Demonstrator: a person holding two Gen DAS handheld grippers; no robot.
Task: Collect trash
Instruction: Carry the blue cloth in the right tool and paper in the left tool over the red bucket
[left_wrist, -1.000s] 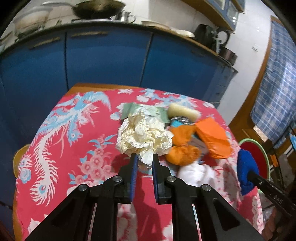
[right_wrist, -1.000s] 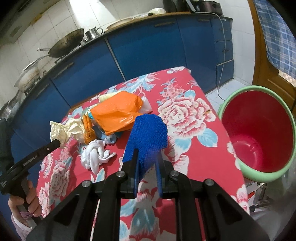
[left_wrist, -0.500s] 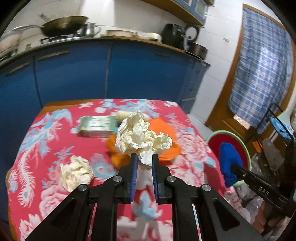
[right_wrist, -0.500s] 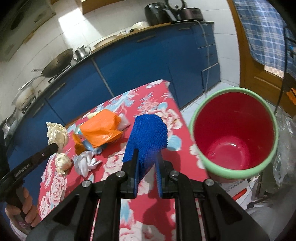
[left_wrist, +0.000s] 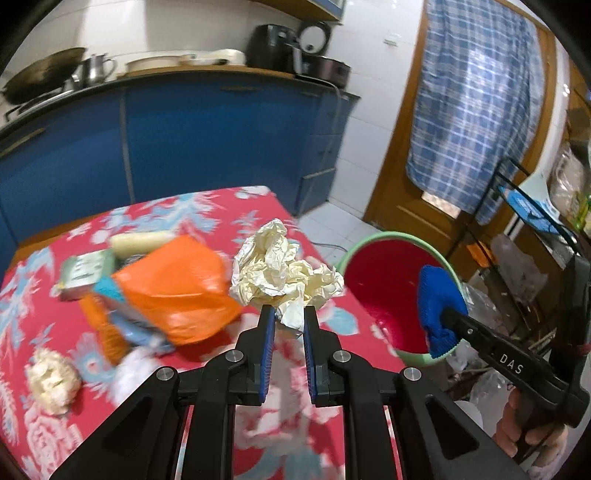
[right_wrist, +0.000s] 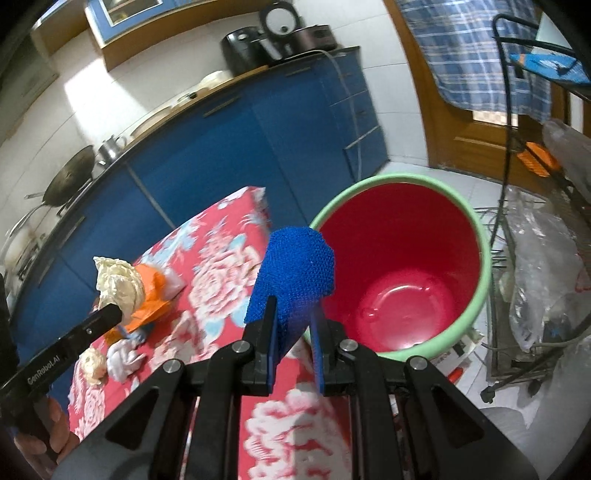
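My left gripper (left_wrist: 289, 317) is shut on a crumpled cream paper ball (left_wrist: 282, 271) and holds it above the table's right part, short of the bin. My right gripper (right_wrist: 293, 308) is shut on a blue mesh sponge (right_wrist: 295, 269) at the left rim of the red bin with a green rim (right_wrist: 402, 266). The bin (left_wrist: 380, 291) stands on the floor beside the table and looks empty inside. The sponge (left_wrist: 437, 306) also shows in the left wrist view over the bin's right rim. The paper ball (right_wrist: 118, 284) shows in the right wrist view.
On the red floral tablecloth (left_wrist: 44, 369) lie an orange plastic bag (left_wrist: 173, 288), a small green box (left_wrist: 83, 273), a cream roll (left_wrist: 140, 240), a small crumpled paper (left_wrist: 53, 380) and white tissue (right_wrist: 123, 360). Blue cabinets (left_wrist: 184, 140) behind; a wire rack (right_wrist: 524, 221) with bags right of the bin.
Both grippers have swung right toward the bin with their loads. The sponge has gone from over the table to the bin's rim. The paper ball has been carried away from the trash pile.
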